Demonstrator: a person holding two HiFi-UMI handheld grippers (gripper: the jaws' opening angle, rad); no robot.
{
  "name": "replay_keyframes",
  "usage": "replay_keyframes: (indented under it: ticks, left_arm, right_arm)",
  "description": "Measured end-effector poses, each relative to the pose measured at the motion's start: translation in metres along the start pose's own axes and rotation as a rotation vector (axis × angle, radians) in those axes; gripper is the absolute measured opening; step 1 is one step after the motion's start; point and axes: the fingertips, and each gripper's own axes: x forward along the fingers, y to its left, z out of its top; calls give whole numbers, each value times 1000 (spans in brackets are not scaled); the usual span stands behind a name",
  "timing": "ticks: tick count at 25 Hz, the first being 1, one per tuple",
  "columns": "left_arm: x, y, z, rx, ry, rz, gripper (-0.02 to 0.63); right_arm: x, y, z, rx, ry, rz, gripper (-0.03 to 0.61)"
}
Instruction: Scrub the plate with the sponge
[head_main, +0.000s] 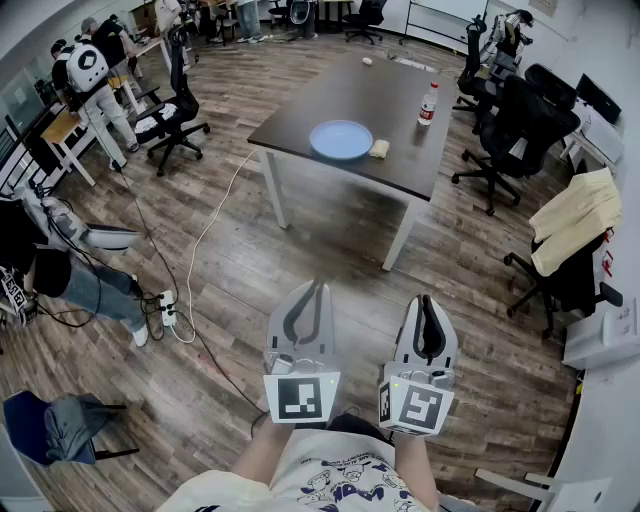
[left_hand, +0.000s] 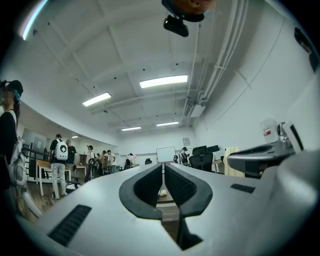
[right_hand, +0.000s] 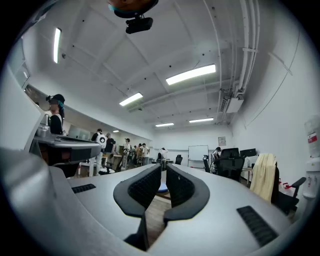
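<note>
A round blue plate (head_main: 341, 139) lies on the dark table (head_main: 330, 95) across the room, and a small yellow sponge (head_main: 379, 149) sits just to its right. Both grippers are held low and close to the person's body, far from the table. The left gripper (head_main: 317, 287) is shut and holds nothing, as is the right gripper (head_main: 426, 300). In the left gripper view the left gripper (left_hand: 163, 167) points at the table, and the sponge (left_hand: 163, 192) shows through the slit between its jaws. In the right gripper view the right gripper (right_hand: 164, 170) points toward the plate (right_hand: 163, 187).
A water bottle (head_main: 428, 104) stands on the table's right side. Black office chairs (head_main: 520, 125) stand right of the table, another (head_main: 170, 110) to the left. A white cable (head_main: 205, 235) and a power strip (head_main: 167, 308) lie on the wooden floor. Several people (head_main: 95, 85) stand at the far left.
</note>
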Motion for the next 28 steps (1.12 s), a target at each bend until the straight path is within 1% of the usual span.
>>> replay_keyframes:
  ticks: [5,9,14,20,24,28]
  left_arm:
    - [-2,0,-1,6,4,-1,21]
    - [-4,-1,-3,-12,4,2,21]
    - [-4,-3,-10,-7,20,9,21]
    - [-9,-12,-19,-15,33,16,21]
    - [-14,-23,-32,-34,65,24,21]
    - [-14,-22,-44,-38,103,27,21]
  right_arm:
    - [-3,-2,-3,0,9,-3,41]
    - [-5,-5,-7,8,13,-8,42]
    - [-6,-10,-14,59,42,16,43]
    - [-13,-20,-23,62,50,29,43]
    - [-21,-31,-35,75,82,32,43]
    - [-20,-35,-50,93,119,31,43]
